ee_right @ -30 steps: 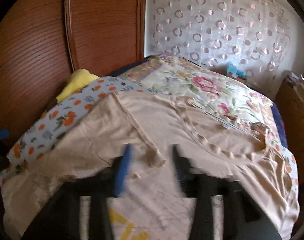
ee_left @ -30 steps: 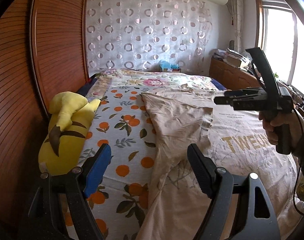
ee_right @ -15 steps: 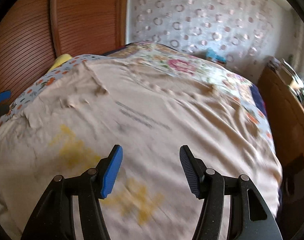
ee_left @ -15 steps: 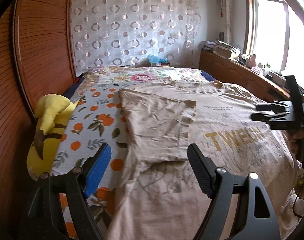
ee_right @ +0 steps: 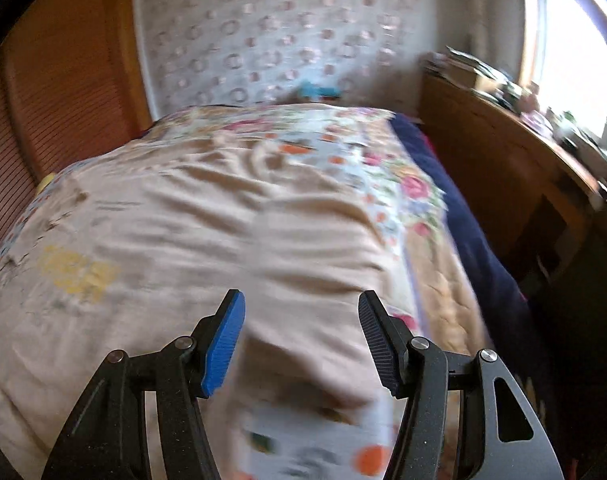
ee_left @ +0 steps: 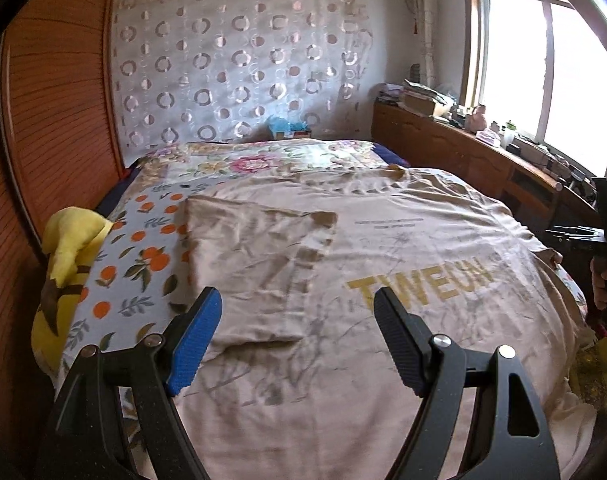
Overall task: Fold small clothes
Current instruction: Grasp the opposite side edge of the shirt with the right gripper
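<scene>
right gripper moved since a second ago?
Yes. In the left wrist view the right gripper has gone from over the T-shirt out past its right edge, toward the wooden cabinet.

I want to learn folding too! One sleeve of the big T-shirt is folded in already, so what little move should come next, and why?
Probably bring the right gripper down onto the shirt's unfolded side edge and pinch it. The left sleeve already lies folded over the beige T-shirt, while that side is still spread flat, and both grippers are open and empty.
</scene>
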`<state>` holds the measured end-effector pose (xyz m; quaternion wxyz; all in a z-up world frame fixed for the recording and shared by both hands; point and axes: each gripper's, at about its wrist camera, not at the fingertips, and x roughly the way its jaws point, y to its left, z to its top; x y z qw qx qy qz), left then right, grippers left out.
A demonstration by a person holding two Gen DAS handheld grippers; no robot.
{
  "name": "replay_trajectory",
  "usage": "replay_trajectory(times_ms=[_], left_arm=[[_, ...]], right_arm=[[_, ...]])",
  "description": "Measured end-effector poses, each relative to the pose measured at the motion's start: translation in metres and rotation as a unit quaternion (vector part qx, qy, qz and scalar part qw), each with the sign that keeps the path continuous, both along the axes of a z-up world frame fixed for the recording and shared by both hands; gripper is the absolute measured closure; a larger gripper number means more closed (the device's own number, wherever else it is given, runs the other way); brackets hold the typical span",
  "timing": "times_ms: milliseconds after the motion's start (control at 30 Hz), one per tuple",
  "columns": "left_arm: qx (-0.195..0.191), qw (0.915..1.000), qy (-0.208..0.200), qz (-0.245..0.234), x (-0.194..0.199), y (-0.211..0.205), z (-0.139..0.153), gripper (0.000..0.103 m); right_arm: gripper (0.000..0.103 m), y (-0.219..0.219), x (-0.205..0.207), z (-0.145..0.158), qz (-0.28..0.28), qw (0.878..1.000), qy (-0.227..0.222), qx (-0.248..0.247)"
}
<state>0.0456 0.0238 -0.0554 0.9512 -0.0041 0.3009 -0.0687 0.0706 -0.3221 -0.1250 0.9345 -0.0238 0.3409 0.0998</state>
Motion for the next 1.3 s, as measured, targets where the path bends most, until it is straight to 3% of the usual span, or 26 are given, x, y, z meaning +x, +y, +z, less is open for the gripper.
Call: replay_trajectory(times_ms=[167, 333, 633, 833, 1067, 1167, 1233, 1300], left_arm=[[0.006, 0.9998, 0.007, -0.017, 0.009, -0.017, 0.001, 0.024], [0.014, 0.9991, 0.011, -0.04, 0.016, -0.038, 0.003, 0.024], [0.019, 0.9974, 0.008, -0.069, 0.02, -0.066, 0.009, 0.024], [0.019, 0.9966, 0.012, -0.08, 0.023, -0.078, 0.007, 0.024], [0.02, 0.9959, 0.017, -0.087, 0.022, -0.086, 0.003, 0.024], [0.018, 0.9958, 0.019, -0.087, 0.022, -0.088, 0.001, 0.024], [0.017, 0.9959, 0.02, -0.086, 0.021, -0.088, 0.0, 0.024], [0.017, 0.996, 0.02, -0.086, 0.021, -0.087, -0.001, 0.024]], right_arm=[[0.042, -0.027, 0.004, -0.016, -0.034, 0.999, 0.025, 0.016], [0.042, -0.031, 0.002, -0.022, -0.027, 0.997, 0.045, 0.049], [0.042, -0.05, 0.015, -0.008, -0.02, 0.996, 0.059, 0.065], [0.059, -0.041, 0.013, -0.007, -0.007, 0.997, 0.054, 0.063], [0.069, -0.034, 0.008, -0.006, -0.011, 0.999, 0.042, 0.028], [0.089, -0.03, 0.007, -0.004, -0.011, 0.999, 0.03, -0.006], [0.097, -0.025, 0.007, -0.003, -0.017, 0.999, 0.025, -0.028], [0.098, -0.018, 0.008, -0.003, -0.013, 0.999, 0.022, -0.043]])
